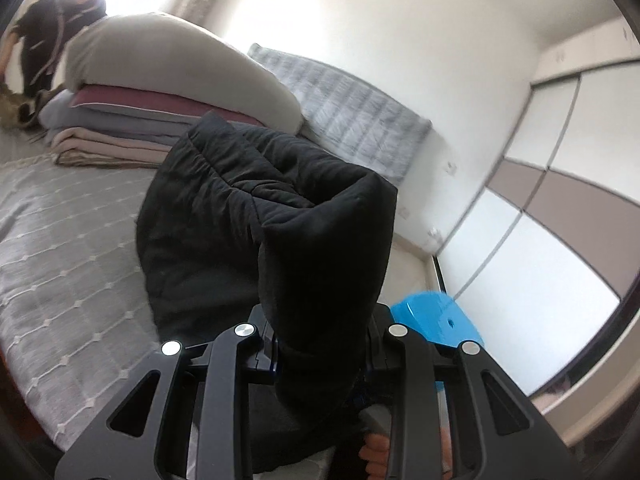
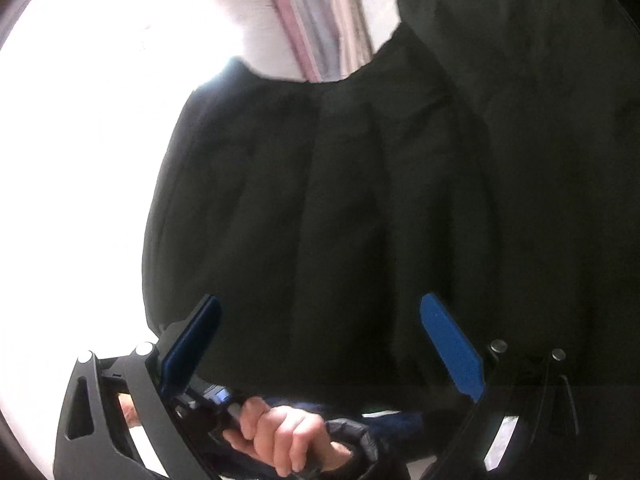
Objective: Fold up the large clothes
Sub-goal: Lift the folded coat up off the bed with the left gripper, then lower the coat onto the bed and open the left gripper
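L gripper (image 1: 320, 344) clamped on 1 black jacket (image 1: 256, 208), fingertips hidden by fabric. R gripper (image 2: 320, 344) wide open, holding nothing; jacket fills R view, mostly dark

Both wrist views close on the black jacket (image 1: 280, 216); left bedward

1. Your jacket (image 1: 256, 216) is plain black, with quilted stitch lines.
2. The bed cover (image 1: 60, 248) is grey, crossed by a white diamond grid.
3. The stacked blankets (image 1: 112, 128) run maroon, lavender-grey, then beige, with a cream duvet (image 1: 168, 60) on top.
4. The mattress (image 1: 352, 112) against the wall is grey-and-white striped.
5. Your wardrobe doors (image 1: 532, 216) are white with a taupe band.
6. The stool (image 1: 436, 320) is bright blue.
7. Your right gripper (image 2: 320, 344) has a black frame and blue pads (image 2: 452, 352); the left gripper (image 1: 320, 344) is black with silver bolts.
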Action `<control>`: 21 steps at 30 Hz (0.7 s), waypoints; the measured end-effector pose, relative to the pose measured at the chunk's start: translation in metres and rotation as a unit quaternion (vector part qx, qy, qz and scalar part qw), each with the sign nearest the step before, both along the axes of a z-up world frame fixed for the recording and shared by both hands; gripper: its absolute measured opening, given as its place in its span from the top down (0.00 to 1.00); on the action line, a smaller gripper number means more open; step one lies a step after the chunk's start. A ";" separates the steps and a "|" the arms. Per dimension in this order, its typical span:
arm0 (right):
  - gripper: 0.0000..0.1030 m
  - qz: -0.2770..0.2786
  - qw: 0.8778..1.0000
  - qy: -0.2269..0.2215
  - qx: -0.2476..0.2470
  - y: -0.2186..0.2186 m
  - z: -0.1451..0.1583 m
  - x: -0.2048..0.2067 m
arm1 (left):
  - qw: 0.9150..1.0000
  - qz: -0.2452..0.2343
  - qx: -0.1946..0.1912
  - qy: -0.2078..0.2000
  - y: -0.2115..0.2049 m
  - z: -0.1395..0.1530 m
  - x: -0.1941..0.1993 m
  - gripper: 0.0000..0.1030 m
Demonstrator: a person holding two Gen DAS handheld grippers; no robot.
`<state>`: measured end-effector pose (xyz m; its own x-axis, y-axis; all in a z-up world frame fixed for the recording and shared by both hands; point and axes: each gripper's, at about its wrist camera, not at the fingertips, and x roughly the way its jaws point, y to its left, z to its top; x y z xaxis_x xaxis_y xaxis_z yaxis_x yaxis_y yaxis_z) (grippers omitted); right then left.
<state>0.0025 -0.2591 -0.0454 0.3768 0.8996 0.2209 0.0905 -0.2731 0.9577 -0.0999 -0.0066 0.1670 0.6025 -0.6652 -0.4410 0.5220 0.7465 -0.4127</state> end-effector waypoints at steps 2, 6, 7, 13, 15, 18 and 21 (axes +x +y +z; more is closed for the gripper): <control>0.07 -0.025 1.000 -0.015 -0.004 -0.025 0.008 -0.006 | 1.000 -0.020 0.012 0.001 -0.018 -0.004 -0.003 0.75; 0.07 -0.072 0.997 -0.040 -0.013 -0.079 0.021 -0.003 | 0.997 -0.072 0.038 0.008 -0.058 -0.021 -0.007 0.75; 0.07 -0.082 0.996 -0.041 -0.013 -0.089 0.021 -0.003 | 0.995 -0.088 0.046 0.011 -0.072 -0.029 -0.007 0.75; 0.06 -0.128 0.991 -0.015 -0.022 -0.145 -0.006 -0.016 | 0.983 -0.152 0.082 0.054 -0.144 -0.084 0.002 0.75; 0.05 -0.138 0.990 0.018 -0.025 -0.157 -0.025 -0.022 | 0.977 -0.172 0.102 0.071 -0.166 -0.106 0.004 0.74; 0.05 -0.141 0.989 0.027 -0.015 -0.165 -0.042 -0.028 | 0.970 -0.193 0.125 0.084 -0.188 -0.125 -0.003 0.72; 0.05 -0.136 0.990 0.022 -0.017 -0.161 -0.041 -0.020 | 0.965 -0.206 0.139 0.081 -0.197 -0.128 -0.009 0.71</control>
